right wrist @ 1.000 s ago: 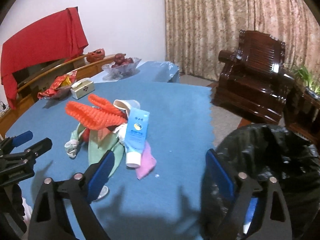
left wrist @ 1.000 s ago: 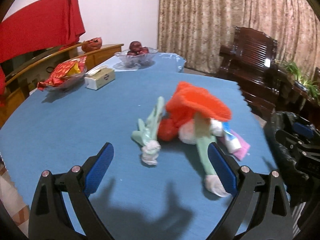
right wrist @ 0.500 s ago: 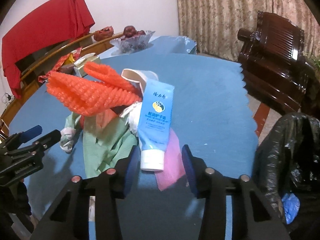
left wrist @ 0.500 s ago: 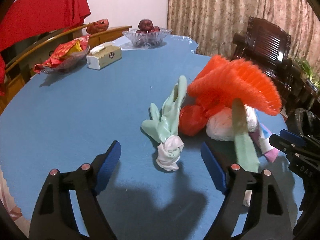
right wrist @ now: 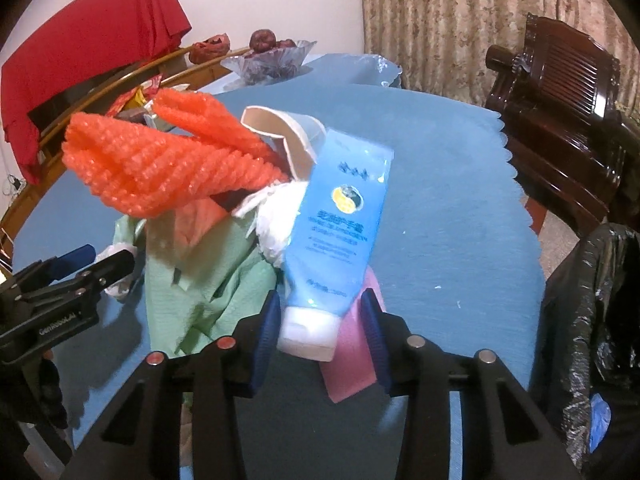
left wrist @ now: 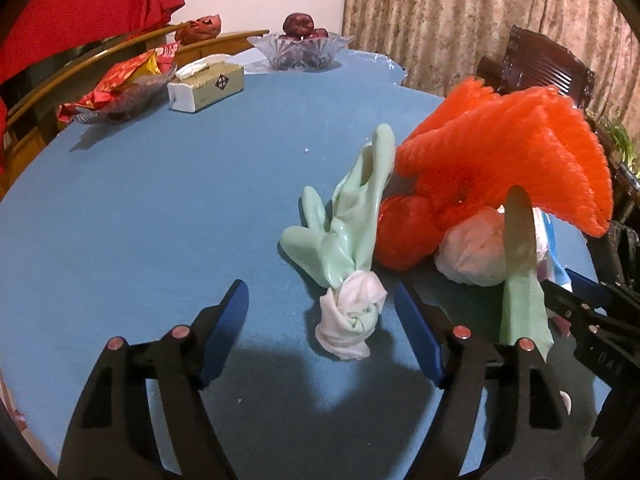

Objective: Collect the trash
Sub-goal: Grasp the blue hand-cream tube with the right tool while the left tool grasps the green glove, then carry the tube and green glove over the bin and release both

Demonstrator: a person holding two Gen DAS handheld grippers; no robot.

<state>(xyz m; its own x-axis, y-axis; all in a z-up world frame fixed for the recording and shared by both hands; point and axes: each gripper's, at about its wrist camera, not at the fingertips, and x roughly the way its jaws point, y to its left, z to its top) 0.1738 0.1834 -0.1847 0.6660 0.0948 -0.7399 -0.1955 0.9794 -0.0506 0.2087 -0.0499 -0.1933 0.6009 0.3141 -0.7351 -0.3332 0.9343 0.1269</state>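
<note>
Surface: round table under a blue cloth [left wrist: 152, 208]; trash is piled toward its right side in the left wrist view.
Left gripper [left wrist: 320, 332]: jaws stand apart and have just been closing; the white knotted end of the mint-green glove [left wrist: 344, 224] lies between the blue pads, nearer the right one; no pad is seen pressing on it.
Right gripper [right wrist: 318, 326]: jaws have just been closing and are now narrowed around the white cap of the blue tube [right wrist: 340, 232]; a sliver of gap shows at each pad, so contact cannot be told.
Blue tube: lies cap toward the camera, leaning on the pile, over a pink sheet [right wrist: 352, 372].
Pile: orange foam netting [left wrist: 516, 148] is draped on top; under it an orange bag [left wrist: 404, 232], a white tied bag [left wrist: 472, 252], and a second mint-green glove [right wrist: 208, 280].
Paper cup [right wrist: 288, 136]: crushed, behind the tube.
Trash bag [right wrist: 592, 320]: black, open, just off the table edge at right in the right wrist view; something blue is seen inside.
Far side of table: tissue box [left wrist: 206, 86], snack wrappers in a dish [left wrist: 116, 92], glass fruit bowl [left wrist: 300, 50].
Background: red cloth [right wrist: 88, 40], patterned curtain [left wrist: 460, 16], dark wooden chair [right wrist: 560, 120].
</note>
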